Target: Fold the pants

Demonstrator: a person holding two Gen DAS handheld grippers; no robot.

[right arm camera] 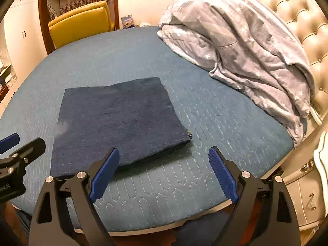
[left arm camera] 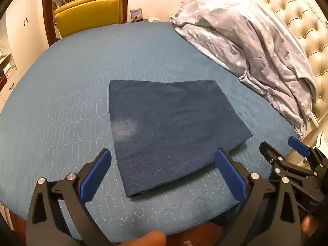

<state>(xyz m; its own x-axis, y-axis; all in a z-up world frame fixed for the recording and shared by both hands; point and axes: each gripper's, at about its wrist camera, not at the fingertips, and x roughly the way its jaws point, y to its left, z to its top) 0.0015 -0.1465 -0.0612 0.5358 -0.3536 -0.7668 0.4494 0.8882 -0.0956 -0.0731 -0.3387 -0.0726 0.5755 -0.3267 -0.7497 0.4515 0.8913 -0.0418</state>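
The pants (left arm camera: 172,131) lie flat on the bed (left arm camera: 67,106) as a compact dark-blue rectangle, layers stacked and edges roughly aligned, near the front edge of the quilted blue cover. A pale patch shows on the top layer toward its left side. A rumpled grey star-print duvet (left arm camera: 252,41) sits well apart, against the tufted headboard (left arm camera: 303,20).

Fingers: the left gripper (left arm camera: 164,178) is spread wide with nothing between its blue pads — the near edge of the pants shows in the gap beyond them, not touched. The right gripper (right arm camera: 164,174) is likewise spread and empty, hanging over bare cover just beside the pants' right corner. Both sit clear of the cloth.

Step in hand, as judged: release after a fold. The bundle appears finished or nearly so (whether a further halving is intended cannot be told from its present shape).

Next move calls for one of two things — either withdraw both grippers without snagging the near edge, or, if a smaller package is wanted, grip two corners of one short side together and carry them across evenly so the layers do not slide.
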